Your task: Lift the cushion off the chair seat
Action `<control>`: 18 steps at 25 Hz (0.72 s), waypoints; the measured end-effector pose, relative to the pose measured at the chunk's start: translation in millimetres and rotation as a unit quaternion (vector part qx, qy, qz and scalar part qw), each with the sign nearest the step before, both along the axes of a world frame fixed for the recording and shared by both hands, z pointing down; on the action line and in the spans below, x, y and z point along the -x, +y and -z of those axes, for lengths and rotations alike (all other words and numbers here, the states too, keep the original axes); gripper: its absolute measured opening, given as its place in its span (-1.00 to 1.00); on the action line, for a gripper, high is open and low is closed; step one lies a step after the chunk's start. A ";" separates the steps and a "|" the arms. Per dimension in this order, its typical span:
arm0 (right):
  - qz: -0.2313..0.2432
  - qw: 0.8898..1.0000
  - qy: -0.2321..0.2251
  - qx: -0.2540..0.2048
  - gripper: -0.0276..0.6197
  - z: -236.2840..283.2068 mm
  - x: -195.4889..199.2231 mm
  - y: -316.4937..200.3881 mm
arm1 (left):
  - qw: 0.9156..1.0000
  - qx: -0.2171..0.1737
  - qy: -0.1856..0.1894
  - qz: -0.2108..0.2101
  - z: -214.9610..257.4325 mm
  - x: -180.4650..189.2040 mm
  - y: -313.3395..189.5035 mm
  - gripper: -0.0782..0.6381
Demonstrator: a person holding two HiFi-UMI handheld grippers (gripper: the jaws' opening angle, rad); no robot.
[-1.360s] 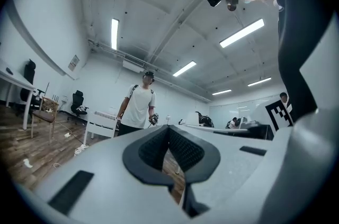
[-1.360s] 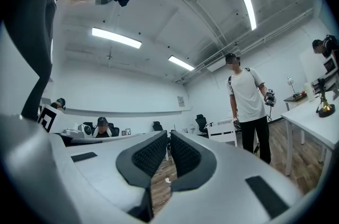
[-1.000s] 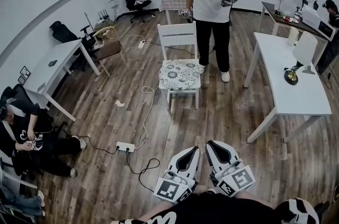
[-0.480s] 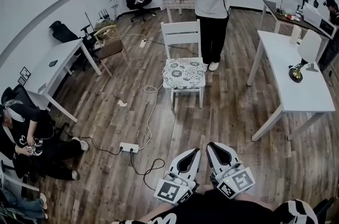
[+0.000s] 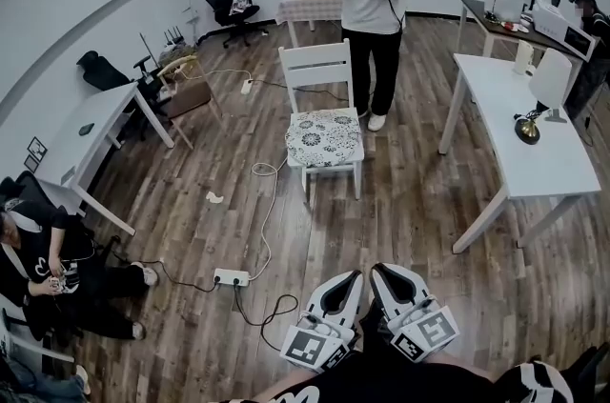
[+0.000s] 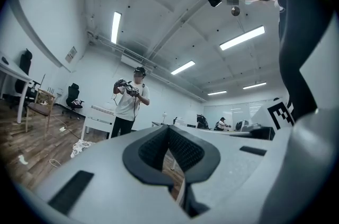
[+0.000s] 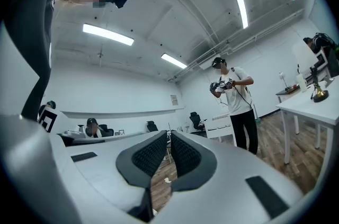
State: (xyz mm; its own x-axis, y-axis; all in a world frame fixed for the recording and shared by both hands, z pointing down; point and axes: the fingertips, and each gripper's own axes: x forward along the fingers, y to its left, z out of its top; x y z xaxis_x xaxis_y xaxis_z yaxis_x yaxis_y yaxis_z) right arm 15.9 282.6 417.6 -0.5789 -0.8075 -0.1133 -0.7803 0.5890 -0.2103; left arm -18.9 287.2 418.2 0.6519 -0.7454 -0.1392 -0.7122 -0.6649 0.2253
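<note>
The cushion (image 5: 324, 137) lies flat on the chair (image 5: 319, 66) seat, untouched — I judge this the approach step. Well short of the chair, the left gripper (image 5: 345, 282) has its jaws together on nothing; the right gripper (image 5: 385, 275) likewise. Next, both should reach the chair and open for the cushion edges.

Lighting: bright, even, from ceiling strip lights (image 6: 242, 37); shadows soft. Fisheye bending at edges, dark corners, near foreground blurred.

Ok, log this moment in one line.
stage: pre-grasp | left gripper: shut, empty | right gripper: shut, empty | cushion: on chair, untouched
</note>
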 end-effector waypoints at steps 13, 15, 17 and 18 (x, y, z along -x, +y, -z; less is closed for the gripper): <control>0.020 1.000 -0.007 -0.003 -0.80 -0.3 -10.9 -110.7 | 0.999 0.006 -0.012 0.036 -7.9 0.7 -107.9 -0.78; 0.017 1.000 -0.008 -0.002 -0.80 2.2 -18.0 -134.5 | 0.999 0.006 -0.012 0.038 -7.2 -3.4 -130.8 -0.78; 0.016 1.000 -0.006 -0.001 -0.80 4.2 -22.9 -156.6 | 0.999 0.005 -0.010 0.038 -5.0 -8.3 -153.3 -0.79; 0.018 1.000 -0.004 -0.002 -0.80 5.1 -24.7 -166.8 | 0.999 0.005 -0.010 0.038 -3.8 -11.1 -163.9 -0.79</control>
State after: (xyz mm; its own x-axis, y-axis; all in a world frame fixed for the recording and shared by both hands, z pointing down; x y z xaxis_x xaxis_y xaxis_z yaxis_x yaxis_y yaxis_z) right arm 40.5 115.7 412.5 -0.6061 -0.7862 -0.1206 -0.7572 0.6168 -0.2148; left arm -7.9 123.3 422.0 0.5959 -0.7940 -0.1201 -0.7648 -0.6067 0.2167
